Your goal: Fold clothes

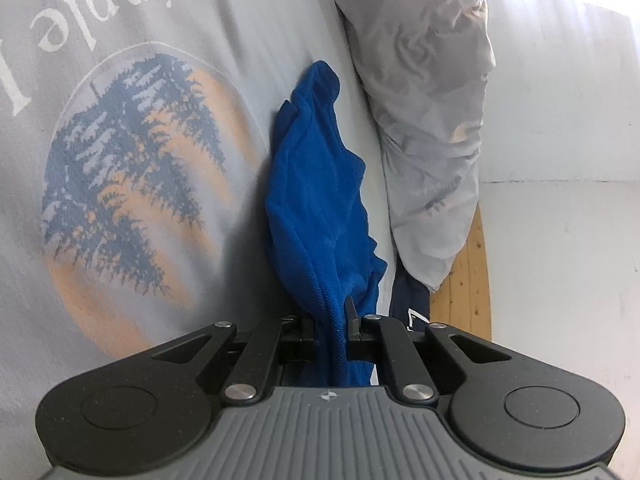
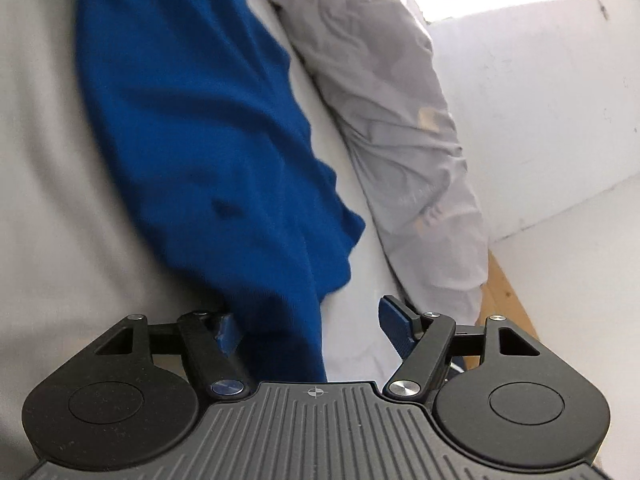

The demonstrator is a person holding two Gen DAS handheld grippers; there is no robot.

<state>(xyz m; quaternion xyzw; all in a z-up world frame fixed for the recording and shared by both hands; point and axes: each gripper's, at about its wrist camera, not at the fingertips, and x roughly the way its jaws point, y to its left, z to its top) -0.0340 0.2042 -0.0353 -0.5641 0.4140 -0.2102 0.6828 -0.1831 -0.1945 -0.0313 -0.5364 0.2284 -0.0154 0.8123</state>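
Note:
A bright blue garment [image 1: 316, 184] lies crumpled on a pale grey bed sheet [image 1: 256, 28]. My left gripper [image 1: 334, 320] is shut on the garment's near edge, the cloth pinched between its black fingers [image 1: 353, 314]. In the right wrist view the same blue garment [image 2: 208, 128] spreads across the sheet. My right gripper [image 2: 308, 324] stands open, its blue fingers [image 2: 394, 320] wide apart. The cloth's near edge lies between them, close to the left finger; whether it touches I cannot tell.
The sheet carries a printed tree in an orange circle [image 1: 132, 176] with white lettering. A rumpled grey duvet or pillow [image 1: 432, 112] lies along the bed's far side. Beyond it are a wooden floor strip [image 1: 468, 280], a dark item [image 1: 408, 300] and a white wall [image 1: 560, 160].

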